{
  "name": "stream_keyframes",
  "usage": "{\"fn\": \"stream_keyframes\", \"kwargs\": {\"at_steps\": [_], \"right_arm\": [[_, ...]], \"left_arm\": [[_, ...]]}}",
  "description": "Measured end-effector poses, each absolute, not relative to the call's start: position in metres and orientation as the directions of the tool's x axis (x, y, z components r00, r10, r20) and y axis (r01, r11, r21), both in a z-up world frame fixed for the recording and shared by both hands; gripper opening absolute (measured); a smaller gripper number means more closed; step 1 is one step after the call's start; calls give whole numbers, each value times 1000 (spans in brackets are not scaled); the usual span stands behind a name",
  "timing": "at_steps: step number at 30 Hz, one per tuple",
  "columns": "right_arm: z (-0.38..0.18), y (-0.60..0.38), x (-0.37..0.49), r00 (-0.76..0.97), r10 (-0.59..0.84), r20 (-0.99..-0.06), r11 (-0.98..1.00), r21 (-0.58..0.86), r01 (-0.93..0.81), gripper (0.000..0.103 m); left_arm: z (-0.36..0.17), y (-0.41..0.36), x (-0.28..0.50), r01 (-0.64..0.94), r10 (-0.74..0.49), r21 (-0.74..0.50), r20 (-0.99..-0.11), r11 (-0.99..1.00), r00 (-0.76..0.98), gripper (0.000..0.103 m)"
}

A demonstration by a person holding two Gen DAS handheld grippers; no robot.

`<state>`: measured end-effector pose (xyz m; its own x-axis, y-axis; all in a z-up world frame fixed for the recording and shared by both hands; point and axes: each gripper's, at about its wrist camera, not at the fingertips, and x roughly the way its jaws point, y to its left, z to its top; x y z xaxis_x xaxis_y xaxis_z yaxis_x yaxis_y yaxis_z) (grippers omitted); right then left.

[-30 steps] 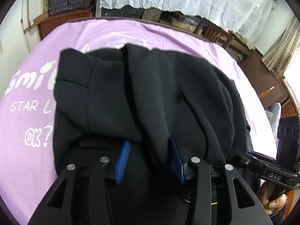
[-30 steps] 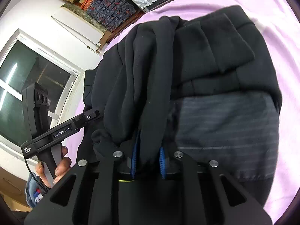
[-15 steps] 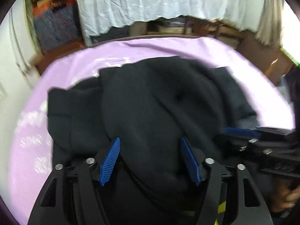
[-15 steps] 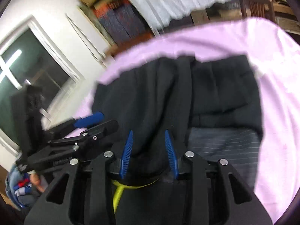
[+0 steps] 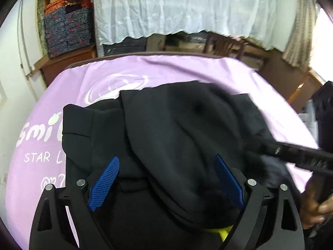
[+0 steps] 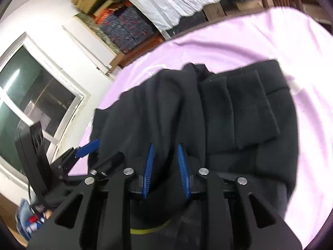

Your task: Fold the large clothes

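Observation:
A large black garment (image 5: 166, 129) lies folded in a heap on the table with the lilac cloth (image 5: 187, 68). My left gripper (image 5: 166, 160) is open wide, its blue pads on either side of a raised fold without pinching it. In the right wrist view the garment (image 6: 229, 108) shows folded sleeves or cuffs on the right. My right gripper (image 6: 165, 148) is open, with a fold of the cloth lying loosely between its pads. The left gripper's blue pad (image 6: 87, 148) shows at the left of that view.
The lilac cloth has white lettering (image 5: 37, 156) at the left. Stacked patterned boxes (image 5: 66, 31) and a white sheet (image 5: 183, 8) stand behind the table. A window (image 6: 31, 108) is on the left wall. The right tool's body (image 5: 299, 156) crosses the right side.
Both grippers have opened and let go of the black garment. Both have pulled back and tilted up, so more of the room shows.

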<state>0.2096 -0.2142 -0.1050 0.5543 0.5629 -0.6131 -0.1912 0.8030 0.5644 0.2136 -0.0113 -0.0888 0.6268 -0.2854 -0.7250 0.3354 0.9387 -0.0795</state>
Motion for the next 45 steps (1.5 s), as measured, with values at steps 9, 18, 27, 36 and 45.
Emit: {"fn": "stream_keyframes", "kwargs": {"at_steps": [9,18,27,36,45], "right_arm": [[-124,-201,192,502,535,-680,835,518,-187,25],[-115,-211,178,514,561,-648,812,551,-192,32],[-110,-218,115,479,590,-650,797,565,-214,42],[-131,-250,80,467,597,-652,770,629,-106,49],[-110,-303,46,591,504,-630,789,614,-17,55]], "left_arm": [[-130,-43,228,374,-169,72,-803,925,572,100],[-107,-24,201,355,-227,-6,-778,935,586,99],[-125,-1,157,368,-226,-43,-854,929,469,99],[-124,45,117,254,-148,-19,-854,967,498,99],[-84,115,118,132,-225,-182,-802,974,553,99]]}}
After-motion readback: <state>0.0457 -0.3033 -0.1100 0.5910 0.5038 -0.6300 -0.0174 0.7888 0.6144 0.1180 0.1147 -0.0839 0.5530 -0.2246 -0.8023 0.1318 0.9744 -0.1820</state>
